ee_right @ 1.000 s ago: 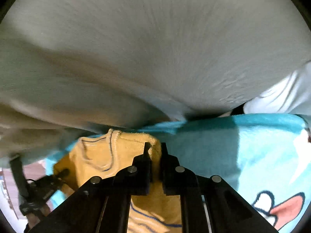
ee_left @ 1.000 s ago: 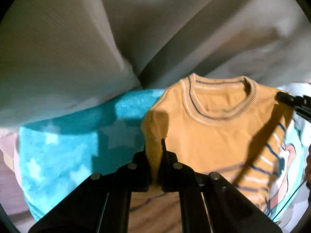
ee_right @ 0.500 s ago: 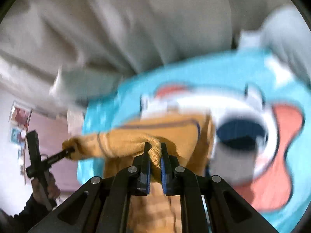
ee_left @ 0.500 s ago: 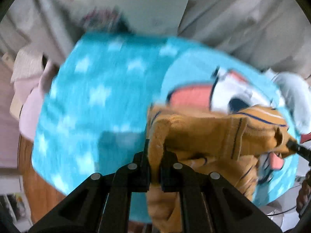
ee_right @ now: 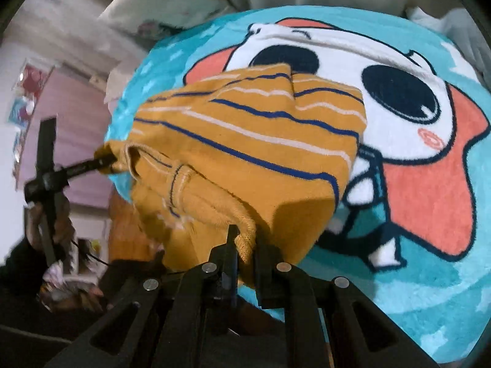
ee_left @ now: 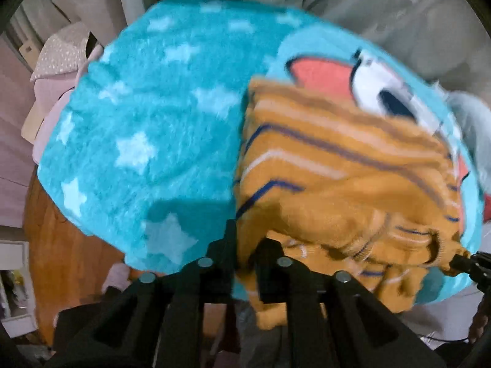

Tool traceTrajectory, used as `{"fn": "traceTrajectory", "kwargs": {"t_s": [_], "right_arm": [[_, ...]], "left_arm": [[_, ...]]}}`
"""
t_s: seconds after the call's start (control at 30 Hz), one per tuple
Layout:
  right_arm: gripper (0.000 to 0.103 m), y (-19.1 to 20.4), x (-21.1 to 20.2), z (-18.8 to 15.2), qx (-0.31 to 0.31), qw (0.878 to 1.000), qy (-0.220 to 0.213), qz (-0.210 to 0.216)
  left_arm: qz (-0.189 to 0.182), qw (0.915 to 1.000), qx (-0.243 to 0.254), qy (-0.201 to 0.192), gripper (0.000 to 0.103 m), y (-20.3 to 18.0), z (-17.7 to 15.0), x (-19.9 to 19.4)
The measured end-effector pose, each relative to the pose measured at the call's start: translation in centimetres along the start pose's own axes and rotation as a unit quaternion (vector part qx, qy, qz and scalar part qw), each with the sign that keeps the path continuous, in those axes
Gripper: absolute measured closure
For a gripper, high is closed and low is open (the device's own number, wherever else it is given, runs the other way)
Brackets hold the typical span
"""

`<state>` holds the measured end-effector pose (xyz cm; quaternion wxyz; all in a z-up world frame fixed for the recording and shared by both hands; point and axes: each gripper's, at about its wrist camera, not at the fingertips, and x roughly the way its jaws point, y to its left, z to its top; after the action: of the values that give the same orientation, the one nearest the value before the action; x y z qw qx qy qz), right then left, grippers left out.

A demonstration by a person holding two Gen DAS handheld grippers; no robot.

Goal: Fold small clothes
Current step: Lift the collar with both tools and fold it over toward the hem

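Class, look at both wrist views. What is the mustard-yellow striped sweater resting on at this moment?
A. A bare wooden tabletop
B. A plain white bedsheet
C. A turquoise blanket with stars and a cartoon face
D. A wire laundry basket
C: the sweater, pinched at two edges by the left gripper and right gripper, lies over the fluffy turquoise blanket with pale stars and a cartoon face.

The sweater [ee_right: 245,141] was mustard-yellow knit with thin navy and cream stripes and a ribbed, striped collar. It hung bunched and doubled over ahead of the right gripper [ee_right: 244,239], one fold of it caught between the fingers, its striped body spreading up and away. In the left view it sat up and right of the left gripper [ee_left: 245,239], its edge between those fingers.
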<state>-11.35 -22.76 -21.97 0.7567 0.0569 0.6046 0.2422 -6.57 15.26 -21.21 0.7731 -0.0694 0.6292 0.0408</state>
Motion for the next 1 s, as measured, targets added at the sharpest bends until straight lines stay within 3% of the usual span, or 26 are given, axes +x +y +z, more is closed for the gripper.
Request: {"fn": "traceTrajectory", "kwargs": {"t_s": [0.1, 0.17, 0.23, 0.27, 0.37, 0.5, 0.57, 0.67, 0.73, 0.8, 0.87, 1.0], "right_arm": [[0.089, -0.7, 2.3, -0.2, 0.023, 0.999, 0.027, -0.021], [0.076, -0.8, 1.5, -0.6, 0.053, 0.998, 0.02, -0.009], [0.047, 0.0, -0.4, -1.1, 0.068, 0.998, -0.011, -0.004], [0.045, 0.5, -1.2, -1.3, 0.068, 0.997, -0.023, 0.0], [0.045, 2.3, -1.9, -1.4, 0.07, 0.997, -0.035, 0.013], [0.045, 3.6, 0.8, -0.2, 0.086, 0.996, -0.028, 0.009], [0.045, 4.7, 2.5, 0.1, 0.078, 0.997, -0.01, 0.007], [0.045, 6.2, 5.4, 0.3, 0.062, 0.997, 0.037, -0.017], [0.045, 6.7, 7.6, -0.5, 0.055, 0.992, 0.1, -0.051], [0.046, 6.9, 8.3, -1.7, 0.054, 0.99, 0.115, -0.06], [0.046, 6.7, 7.3, -2.7, 0.075, 0.991, 0.093, -0.053], [0.046, 3.8, 4.0, -3.8, 0.159, 0.987, 0.015, -0.026]], "left_arm": [[-0.021, 0.9991, 0.019, 0.033, 0.079, 0.8, -1.3, 1.2], [-0.032, 0.9974, 0.042, 0.049, 0.071, 1.6, -2.3, 0.6], [-0.043, 0.9966, 0.054, 0.046, 0.064, 2.5, -3.3, -0.6], [-0.053, 0.9961, 0.053, 0.047, 0.062, 3.1, -3.8, -1.3], [-0.113, 0.9918, 0.009, 0.06, 0.049, 4.2, -4.3, -2.7], [-0.162, 0.9837, -0.021, 0.075, 0.034, 2.4, -3.1, -2.3], [-0.182, 0.9785, -0.036, 0.09, 0.033, 1.0, -2.4, -1.4], [-0.181, 0.9758, -0.045, 0.114, 0.033, -0.6, -1.6, 0.0], [-0.186, 0.9742, -0.043, 0.119, 0.033, -1.1, -1.4, 0.6], [-0.156, 0.9792, -0.029, 0.126, 0.033, -1.4, -1.5, 1.4], [-0.141, 0.98, -0.034, 0.137, 0.033, -1.5, -1.8, 2.3], [-0.147, 0.9786, -0.033, 0.14, 0.041, -1.5, -2.9, 2.7]]}}
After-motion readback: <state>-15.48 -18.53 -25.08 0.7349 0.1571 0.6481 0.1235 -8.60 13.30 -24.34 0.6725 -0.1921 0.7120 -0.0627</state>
